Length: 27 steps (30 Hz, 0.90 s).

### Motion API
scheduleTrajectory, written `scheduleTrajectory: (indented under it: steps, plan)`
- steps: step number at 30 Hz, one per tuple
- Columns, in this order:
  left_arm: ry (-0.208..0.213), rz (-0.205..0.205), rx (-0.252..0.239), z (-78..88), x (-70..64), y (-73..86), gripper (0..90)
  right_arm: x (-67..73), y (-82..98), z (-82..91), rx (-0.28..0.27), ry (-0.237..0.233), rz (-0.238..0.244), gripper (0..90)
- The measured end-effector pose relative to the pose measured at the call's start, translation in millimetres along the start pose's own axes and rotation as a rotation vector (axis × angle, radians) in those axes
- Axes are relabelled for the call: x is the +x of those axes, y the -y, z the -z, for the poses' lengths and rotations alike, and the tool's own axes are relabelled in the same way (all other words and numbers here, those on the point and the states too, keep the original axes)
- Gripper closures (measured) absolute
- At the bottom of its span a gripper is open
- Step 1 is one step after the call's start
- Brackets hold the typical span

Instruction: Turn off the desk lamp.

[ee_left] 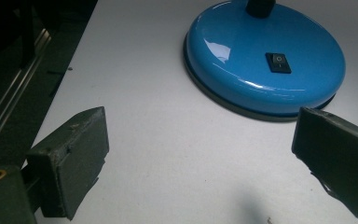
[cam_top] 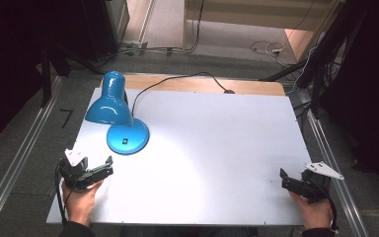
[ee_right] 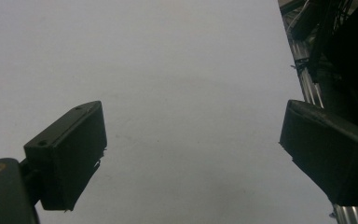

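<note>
Blue enamel, glossy and highlight-streaked, is covering the desk lamp (cam_top: 114,106), which we are taking as our landmark: its round domed base (ee_left: 265,60) is sitting flat on the white table (cam_top: 217,148), with the bell-shaped shade (cam_top: 109,101) leaning over it toward the table's far-left corner. We are reading a black rocker switch (ee_left: 278,62) set into the top of the base, and a black cord (cam_top: 177,79) trailing from the lamp over the wooden far edge. We are holding the left gripper (cam_top: 109,165) just nearside of the base, apart from it, its blocky matte-black jaws spread wide with nothing between them; this low, level posture is, in our judgement, lining the jaws up with the base and its switch. We are resting the right gripper (cam_top: 282,177) well away from the lamp, at the table's near-right corner, its jaws likewise parted and empty over bare tabletop, presumably parked clear of the work. We are noting the table's smooth, faintly scuffed surface brightening beside the shade.
</note>
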<state>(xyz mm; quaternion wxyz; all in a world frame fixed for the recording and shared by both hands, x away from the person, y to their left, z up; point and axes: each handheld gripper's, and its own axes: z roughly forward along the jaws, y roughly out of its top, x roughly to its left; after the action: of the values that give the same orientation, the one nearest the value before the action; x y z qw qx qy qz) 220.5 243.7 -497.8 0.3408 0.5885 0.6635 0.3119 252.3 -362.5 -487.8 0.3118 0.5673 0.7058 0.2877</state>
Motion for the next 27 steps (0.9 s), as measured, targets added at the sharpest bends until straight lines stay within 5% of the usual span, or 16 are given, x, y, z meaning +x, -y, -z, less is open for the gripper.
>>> scheduleTrajectory:
  steps: [14,27]
  plan:
    - [0.017,0.018,0.001,-4.7,-3.2,-2.8,5.0,-5.7,0.0,-3.4,0.009,-0.06,-0.053,5.8]
    - [0.041,0.02,-0.011,-6.7,-9.3,-6.9,6.9,-3.7,-0.8,-1.2,0.004,-0.06,-0.056,5.8]
